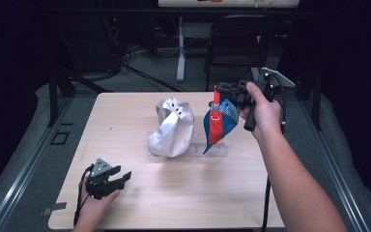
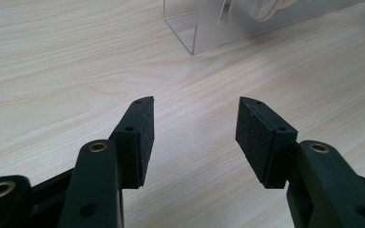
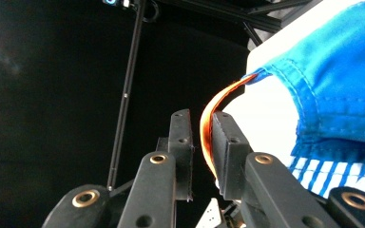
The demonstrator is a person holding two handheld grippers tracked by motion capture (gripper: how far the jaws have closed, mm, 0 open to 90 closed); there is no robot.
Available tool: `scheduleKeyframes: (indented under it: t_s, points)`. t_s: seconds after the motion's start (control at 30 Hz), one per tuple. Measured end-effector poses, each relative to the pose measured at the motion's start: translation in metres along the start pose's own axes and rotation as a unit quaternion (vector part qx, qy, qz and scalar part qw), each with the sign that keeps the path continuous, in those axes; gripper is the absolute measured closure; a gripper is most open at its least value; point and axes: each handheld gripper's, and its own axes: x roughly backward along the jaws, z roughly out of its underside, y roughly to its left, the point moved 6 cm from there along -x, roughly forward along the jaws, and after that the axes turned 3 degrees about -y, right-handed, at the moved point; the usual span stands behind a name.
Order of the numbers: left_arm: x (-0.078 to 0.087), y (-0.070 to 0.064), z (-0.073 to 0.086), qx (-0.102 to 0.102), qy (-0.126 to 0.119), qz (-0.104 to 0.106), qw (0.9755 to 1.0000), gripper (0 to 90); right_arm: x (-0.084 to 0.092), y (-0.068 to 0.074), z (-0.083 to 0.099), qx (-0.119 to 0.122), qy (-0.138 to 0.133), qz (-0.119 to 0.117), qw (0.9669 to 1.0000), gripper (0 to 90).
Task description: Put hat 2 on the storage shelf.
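The right gripper [image 1: 222, 92] held the blue cap [image 1: 221, 124] by its orange strap [image 3: 208, 128] above the table [image 1: 140, 203] – just right of the white cap [image 1: 172, 128]. The left gripper [image 1: 118, 179] rested near-left, jaws apart, holding nothing.

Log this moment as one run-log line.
right gripper: holds blue-and-red cap by orange strap, lifted | left gripper: open, on table | grey cap: on clear stand
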Motion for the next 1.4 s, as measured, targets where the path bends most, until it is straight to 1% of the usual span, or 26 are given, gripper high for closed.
scheduleKeyframes:
  t_s: [0.07, 0.13, 0.33, 0.4, 0.53, 0.57, 0.67, 0.73, 0.83, 0.87, 1.0, 1.07, 1.4]
  points:
    - [0.0, 0.0, 0.0, -0.001, -0.001, -0.001, 1.0, 48.1, -0.002, -0.003, 0.001, -0.003, 0.003, 0.002, 1.0, 79.3]
    - [0.0, 0.001, 0.0, 0.003, -0.002, 0.0, 1.0, 48.0, -0.004, -0.008, 0.001, -0.006, -0.002, 0.005, 1.0, 79.1]
    - [0.0, 0.001, 0.0, 0.001, -0.002, -0.001, 1.0, 48.1, -0.004, -0.024, 0.004, -0.012, 0.003, 0.011, 0.9999, 78.7]
    - [0.0, 0.001, 0.0, 0.001, -0.002, -0.001, 1.0, 48.0, -0.003, -0.029, 0.004, -0.014, 0.003, 0.019, 0.9997, 78.2]
    - [0.001, 0.001, 0.0, 0.002, -0.002, -0.001, 1.0, 48.0, 0.0, -0.037, 0.008, -0.007, 0.007, 0.032, 0.9994, 76.9]
    - [0.0, 0.001, 0.0, 0.002, -0.007, -0.002, 1.0, 48.0, 0.001, -0.038, 0.009, 0.001, 0.009, 0.038, 0.9993, 76.4]
    - [0.001, 0.001, 0.0, 0.001, -0.001, -0.003, 1.0, 48.0, 0.004, -0.041, 0.012, 0.012, 0.013, 0.049, 0.9986, 74.6]
    - [0.001, 0.001, 0.0, -0.001, -0.001, -0.003, 1.0, 48.0, 0.005, -0.041, 0.012, 0.014, 0.012, 0.049, 0.9986, 74.0]
    - [0.001, 0.001, 0.0, 0.001, -0.001, -0.004, 1.0, 47.9, 0.008, -0.042, 0.013, 0.023, 0.012, 0.061, 0.9978, 73.0]
    - [0.0, 0.001, 0.0, 0.001, -0.006, -0.004, 1.0, 48.0, 0.009, -0.043, 0.013, 0.025, 0.013, 0.062, 0.9977, 72.5]
    - [0.0, 0.002, 0.0, 0.001, -0.006, -0.004, 1.0, 48.0, 0.013, -0.044, 0.012, 0.032, 0.011, 0.069, 0.997, 70.9]
    - [0.0, 0.002, 0.0, 0.001, -0.007, -0.003, 1.0, 48.0, 0.014, -0.044, 0.011, 0.029, 0.003, 0.074, 0.9968, 70.2]
    - [0.001, 0.002, 0.0, 0.001, -0.007, -0.005, 1.0, 47.8, 0.02, -0.046, 0.01, 0.04, 0.002, 0.085, 0.9956, 67.4]
